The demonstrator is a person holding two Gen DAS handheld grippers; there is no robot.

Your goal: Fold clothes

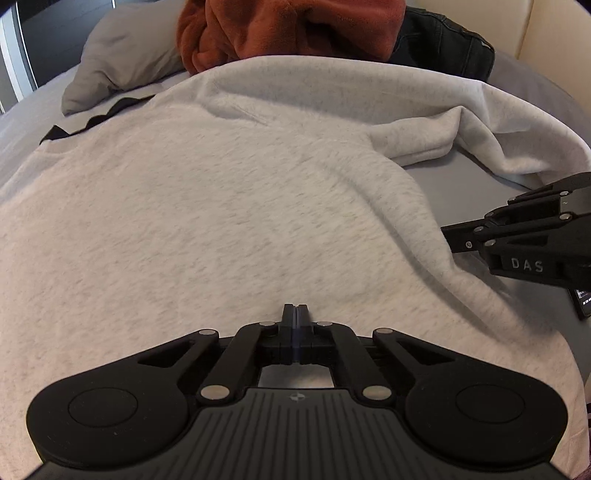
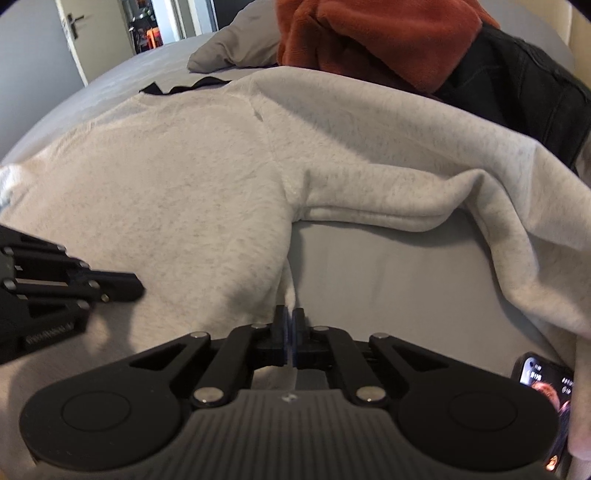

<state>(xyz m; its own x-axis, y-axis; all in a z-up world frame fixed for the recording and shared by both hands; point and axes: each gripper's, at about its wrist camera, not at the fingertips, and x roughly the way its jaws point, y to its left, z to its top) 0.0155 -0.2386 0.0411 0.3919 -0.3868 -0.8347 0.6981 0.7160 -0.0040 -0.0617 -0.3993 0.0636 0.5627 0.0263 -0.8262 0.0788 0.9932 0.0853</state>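
Note:
A pale heather-grey sweatshirt [image 1: 221,192] [image 2: 192,177] lies spread on a grey bed sheet [image 2: 388,280], one sleeve [image 2: 369,206] bent out to the right. My left gripper [image 1: 295,312] [image 2: 138,287] is shut and sits low over the body of the sweatshirt; no cloth shows between its fingers. At the sweatshirt's right side edge my right gripper [image 2: 290,317] [image 1: 448,236] is shut on it, with a thin strip of pale fabric running between its pads.
A rust-orange fleece [image 1: 280,29] [image 2: 369,37] and a black denim garment [image 1: 447,40] [image 2: 517,96] are piled at the far side. A grey pillow [image 1: 122,59] and a black strap [image 2: 177,88] lie far left. A lit phone [image 2: 543,402] lies near right.

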